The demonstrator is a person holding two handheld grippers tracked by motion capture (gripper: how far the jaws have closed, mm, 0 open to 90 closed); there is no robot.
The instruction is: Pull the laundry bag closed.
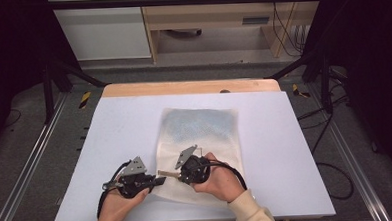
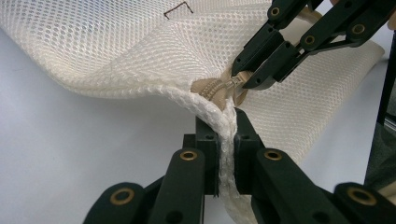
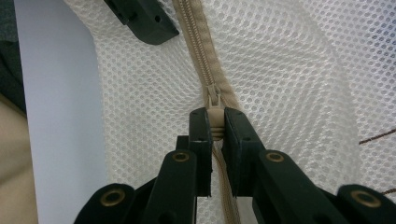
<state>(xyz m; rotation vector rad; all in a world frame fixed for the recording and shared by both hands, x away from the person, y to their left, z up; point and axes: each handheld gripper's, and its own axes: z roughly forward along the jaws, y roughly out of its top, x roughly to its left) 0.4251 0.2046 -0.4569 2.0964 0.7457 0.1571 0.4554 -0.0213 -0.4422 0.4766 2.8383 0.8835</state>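
Observation:
A white mesh laundry bag (image 1: 200,135) lies flat in the middle of the table, with a beige zipper (image 3: 198,44) along its near-left edge. My left gripper (image 1: 159,181) is shut on the bag's corner seam (image 2: 225,135), which stands pinched between its jaws. My right gripper (image 1: 179,174) is shut on the beige zipper pull (image 3: 214,122); in the left gripper view the same right gripper (image 2: 250,77) nips the pull just beyond the corner. The two grippers sit close together at the bag's near-left corner.
The pale blue table top (image 1: 110,139) spreads around the bag on all sides. A wooden strip (image 1: 190,87) runs along the far edge. Black frame legs (image 1: 50,82) and cables (image 1: 337,174) stand off the table's sides.

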